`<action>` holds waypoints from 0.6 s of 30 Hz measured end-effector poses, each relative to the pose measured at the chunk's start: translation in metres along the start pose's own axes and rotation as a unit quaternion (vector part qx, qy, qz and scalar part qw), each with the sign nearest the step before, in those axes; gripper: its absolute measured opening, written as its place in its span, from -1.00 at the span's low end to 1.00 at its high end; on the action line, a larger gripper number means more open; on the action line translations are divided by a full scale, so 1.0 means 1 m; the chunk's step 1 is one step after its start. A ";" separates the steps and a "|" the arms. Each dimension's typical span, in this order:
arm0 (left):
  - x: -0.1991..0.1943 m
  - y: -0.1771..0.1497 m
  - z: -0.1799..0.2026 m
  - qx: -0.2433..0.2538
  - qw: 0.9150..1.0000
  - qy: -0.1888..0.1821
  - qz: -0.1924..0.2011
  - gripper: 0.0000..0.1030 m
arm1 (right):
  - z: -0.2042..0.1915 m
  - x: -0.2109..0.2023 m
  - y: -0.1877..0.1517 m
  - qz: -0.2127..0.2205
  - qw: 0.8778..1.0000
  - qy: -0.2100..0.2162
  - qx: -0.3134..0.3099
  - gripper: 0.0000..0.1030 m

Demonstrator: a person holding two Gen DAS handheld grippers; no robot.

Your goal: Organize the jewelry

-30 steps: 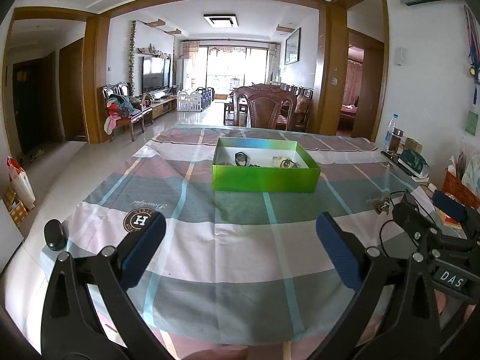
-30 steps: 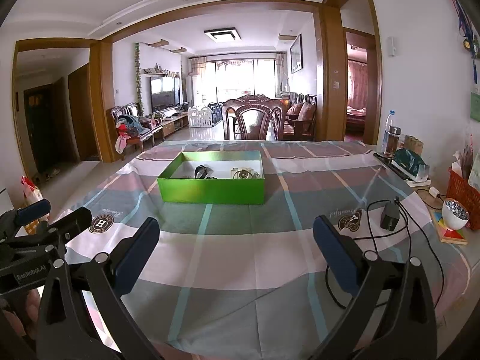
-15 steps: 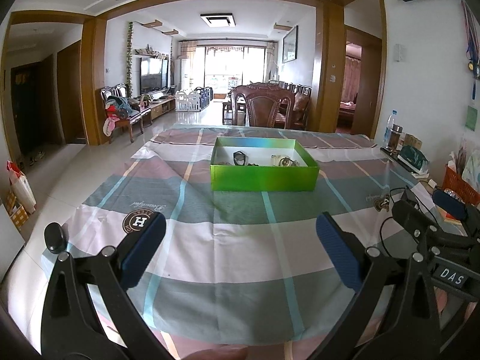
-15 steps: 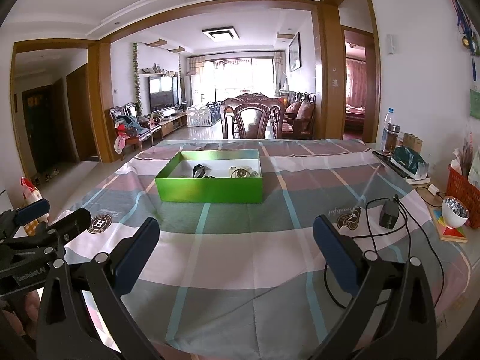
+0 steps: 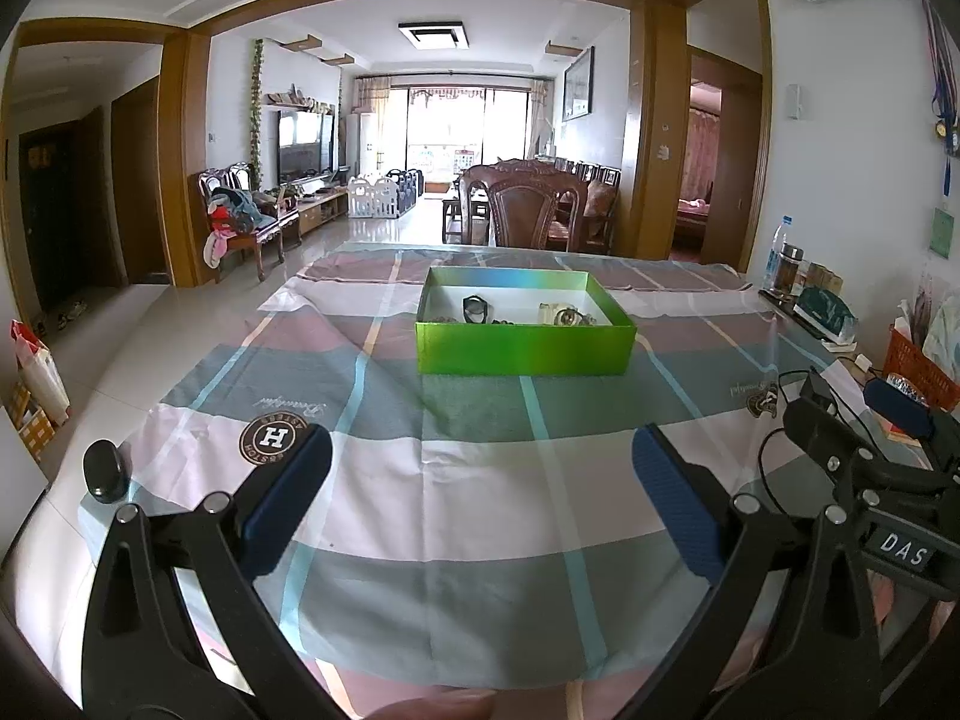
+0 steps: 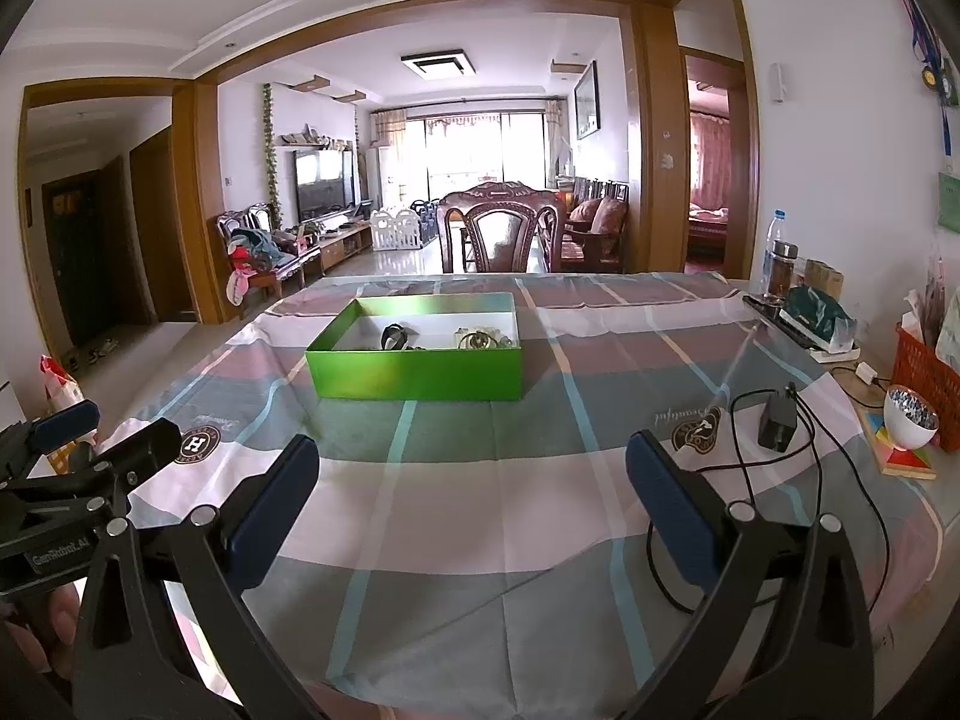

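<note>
A shiny green open box (image 5: 525, 349) stands on the checked tablecloth (image 5: 480, 480) in the far middle of the table; it also shows in the right wrist view (image 6: 414, 371). Inside lie a dark ring-like piece (image 5: 475, 307) and a pale round piece (image 5: 564, 315), with other small jewelry I cannot make out. My left gripper (image 5: 480, 498) is open and empty, held low over the near edge of the table. My right gripper (image 6: 471, 495) is open and empty, beside it to the right. Both are well short of the box.
A black charger with a looping cable (image 6: 777, 420) lies at the right. A patterned bowl (image 6: 911, 417), a red basket (image 6: 927, 378), bottles (image 6: 780, 267) and a green bag (image 6: 819, 315) line the right edge. A wooden chair (image 6: 495, 237) stands behind the table.
Both grippers have drifted very slightly; the box sits a touch higher and farther in the views. Jaws stay open and empty.
</note>
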State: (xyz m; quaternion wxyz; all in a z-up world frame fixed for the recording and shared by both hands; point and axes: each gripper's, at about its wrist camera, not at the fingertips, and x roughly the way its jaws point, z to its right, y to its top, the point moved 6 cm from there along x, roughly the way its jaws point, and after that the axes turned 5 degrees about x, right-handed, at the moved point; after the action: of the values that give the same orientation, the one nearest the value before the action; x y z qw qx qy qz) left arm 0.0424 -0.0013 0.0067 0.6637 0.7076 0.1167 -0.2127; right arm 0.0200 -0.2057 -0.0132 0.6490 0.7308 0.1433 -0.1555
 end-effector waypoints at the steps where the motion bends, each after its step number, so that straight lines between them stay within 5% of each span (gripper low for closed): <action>1: 0.000 0.000 0.000 0.001 1.000 -0.001 -0.001 0.92 | 0.000 0.000 0.000 0.000 1.000 0.000 0.000 0.94; 18: 0.001 -0.004 0.003 0.003 1.000 -0.006 -0.005 0.92 | 0.001 0.001 -0.004 -0.003 1.000 0.000 0.001 0.94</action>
State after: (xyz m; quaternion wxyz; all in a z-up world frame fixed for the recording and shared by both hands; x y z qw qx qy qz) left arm 0.0408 -0.0043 0.0032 0.6613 0.7075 0.1153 -0.2207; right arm 0.0196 -0.2061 -0.0171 0.6479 0.7310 0.1455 -0.1572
